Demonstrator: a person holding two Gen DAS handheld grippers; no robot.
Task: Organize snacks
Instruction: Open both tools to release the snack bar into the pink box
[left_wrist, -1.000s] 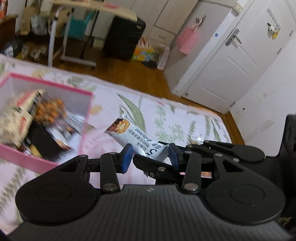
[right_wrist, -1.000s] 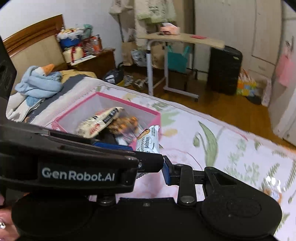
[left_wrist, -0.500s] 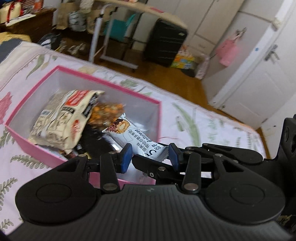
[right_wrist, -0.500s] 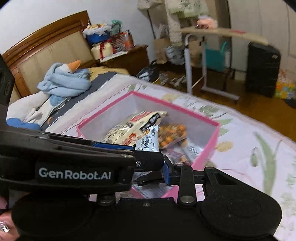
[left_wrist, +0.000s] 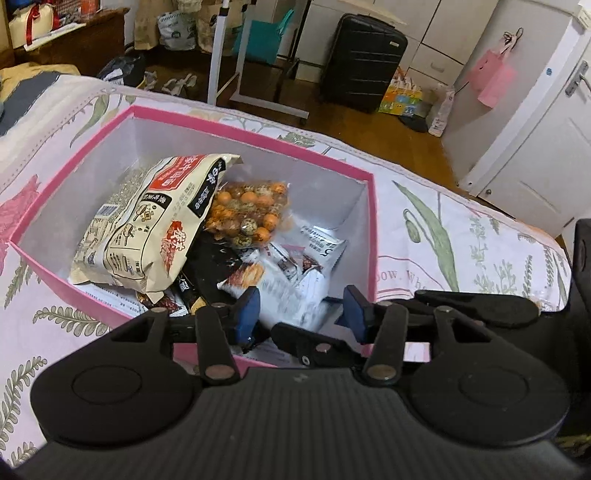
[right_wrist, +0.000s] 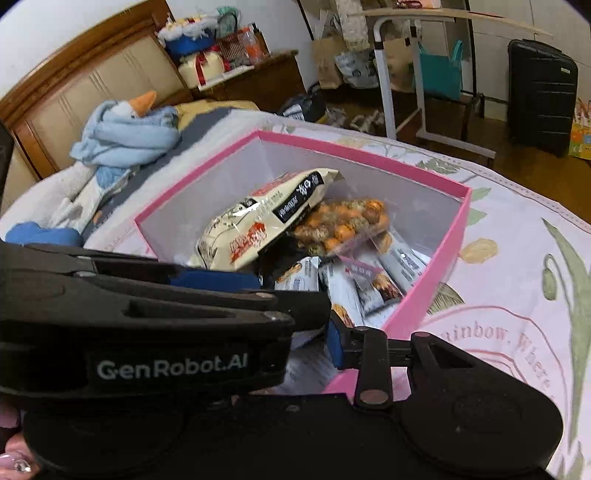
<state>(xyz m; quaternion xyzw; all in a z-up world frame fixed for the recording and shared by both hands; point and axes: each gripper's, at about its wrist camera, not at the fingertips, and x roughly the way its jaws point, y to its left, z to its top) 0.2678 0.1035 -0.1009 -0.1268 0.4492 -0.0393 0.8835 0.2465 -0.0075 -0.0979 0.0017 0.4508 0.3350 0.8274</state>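
A lived-in home bedroom: a bed with floral sheet (left_wrist: 461, 236) spreads beneath the fingers, wooden headboard (right_wrist: 74, 92) ahead-left, suitcase (left_wrist: 362, 55) and white door (left_wrist: 546, 147) beyond (a stuffed goose (right_wrist: 122, 125), probably, lies on the bedding).

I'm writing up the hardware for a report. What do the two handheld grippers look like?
Both are matte black plastic with ribbed bodies, round pivot discs, silver rivets on linkage bars, and blue pads on the fingertips. The left gripper appears beside the right gripper, showing white "GenRobot.AI" lettering. No cables visible.
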